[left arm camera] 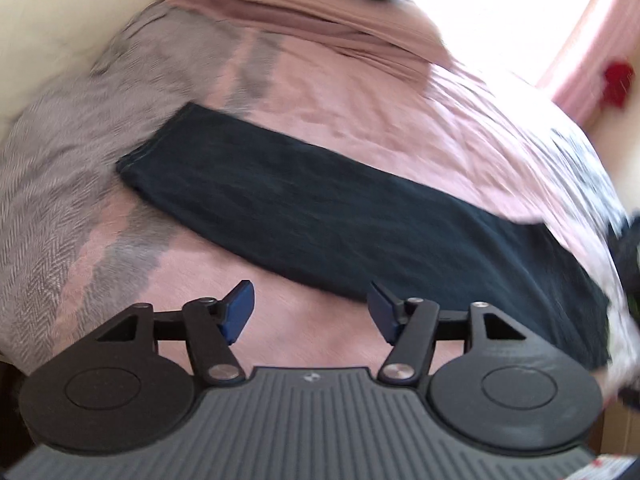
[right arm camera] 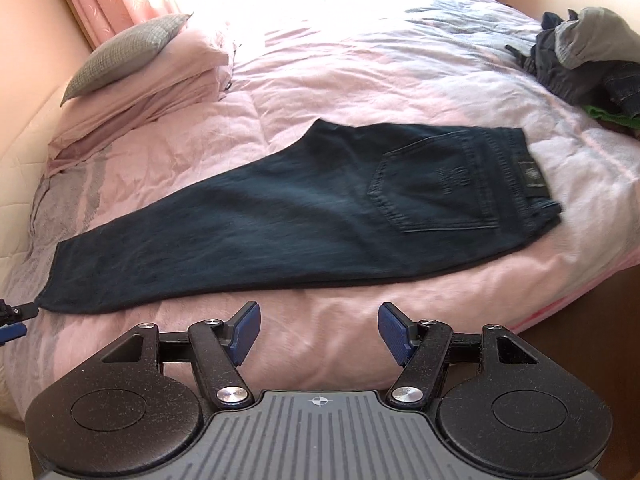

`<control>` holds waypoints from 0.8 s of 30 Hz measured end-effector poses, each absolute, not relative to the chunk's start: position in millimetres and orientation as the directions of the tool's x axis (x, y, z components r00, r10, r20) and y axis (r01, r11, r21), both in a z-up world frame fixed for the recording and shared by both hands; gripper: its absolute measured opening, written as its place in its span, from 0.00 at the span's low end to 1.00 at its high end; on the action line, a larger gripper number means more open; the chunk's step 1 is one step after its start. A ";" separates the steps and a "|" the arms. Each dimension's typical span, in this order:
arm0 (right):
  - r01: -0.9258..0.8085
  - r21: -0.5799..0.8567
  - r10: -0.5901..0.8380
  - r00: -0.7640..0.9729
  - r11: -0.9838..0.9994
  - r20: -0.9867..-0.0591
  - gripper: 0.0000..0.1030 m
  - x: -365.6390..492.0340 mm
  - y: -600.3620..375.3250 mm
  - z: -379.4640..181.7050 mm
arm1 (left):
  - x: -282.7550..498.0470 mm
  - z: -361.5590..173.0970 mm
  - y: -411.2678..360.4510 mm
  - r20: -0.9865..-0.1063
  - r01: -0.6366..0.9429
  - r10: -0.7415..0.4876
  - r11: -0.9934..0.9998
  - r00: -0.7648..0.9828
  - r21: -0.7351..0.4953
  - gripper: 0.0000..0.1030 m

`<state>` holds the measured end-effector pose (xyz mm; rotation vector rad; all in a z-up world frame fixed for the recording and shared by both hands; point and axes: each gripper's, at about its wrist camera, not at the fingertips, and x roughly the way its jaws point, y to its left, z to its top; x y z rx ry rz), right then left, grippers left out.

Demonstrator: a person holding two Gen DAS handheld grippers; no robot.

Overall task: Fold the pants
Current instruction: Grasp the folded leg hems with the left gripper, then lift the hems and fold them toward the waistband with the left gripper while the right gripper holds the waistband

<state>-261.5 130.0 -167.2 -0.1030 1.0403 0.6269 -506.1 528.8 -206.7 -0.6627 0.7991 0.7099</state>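
Pants (right arm camera: 304, 216) of dark denim are lying flat on the pink bedspread (right arm camera: 360, 80), already doubled leg on leg, just ahead of both claws. Nothing is being held by the right gripper (right arm camera: 319, 330): its blue pads are standing apart over bare quilt, short of the near long edge of the garment, with the waistband (right arm camera: 528, 168) ahead and to its right and the back pocket just inside that. The left gripper (left arm camera: 311, 310) is likewise standing open and empty, its right pad overlapping the near edge of the pants (left arm camera: 320, 216) in the blurred view, with the hem (left arm camera: 156, 140) ahead and to its left. Farther off, pillows (right arm camera: 140, 68) are stacked beyond the hem end, and a heap of clothes (right arm camera: 580, 56) is lying beyond the waistband. Judging by the cloth, the denim is likely being handled as a limp, fairly heavy, non-slippery fabric that will sag between two holds; hem and waistband, both layers pinched together, are judged the best places to be gripped.
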 end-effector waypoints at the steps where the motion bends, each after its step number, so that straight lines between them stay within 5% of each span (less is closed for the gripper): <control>1: -0.534 0.194 0.425 0.352 0.823 -0.834 0.60 -262.9 138.8 -175.2 | -514.2 -219.0 546.3 -0.803 -0.782 0.314 0.560 0.506 -0.274 0.56; 13: -0.395 0.118 0.303 0.450 0.911 -0.840 0.60 -224.4 162.9 -238.5 | -569.5 -336.8 685.5 -0.728 -0.794 0.320 0.216 0.607 -0.568 0.53; 24: -0.328 0.064 0.228 0.494 0.943 -0.839 0.60 -200.2 164.6 -247.0 | -563.1 -368.7 721.7 -0.628 -0.694 0.333 0.133 0.703 -0.707 0.52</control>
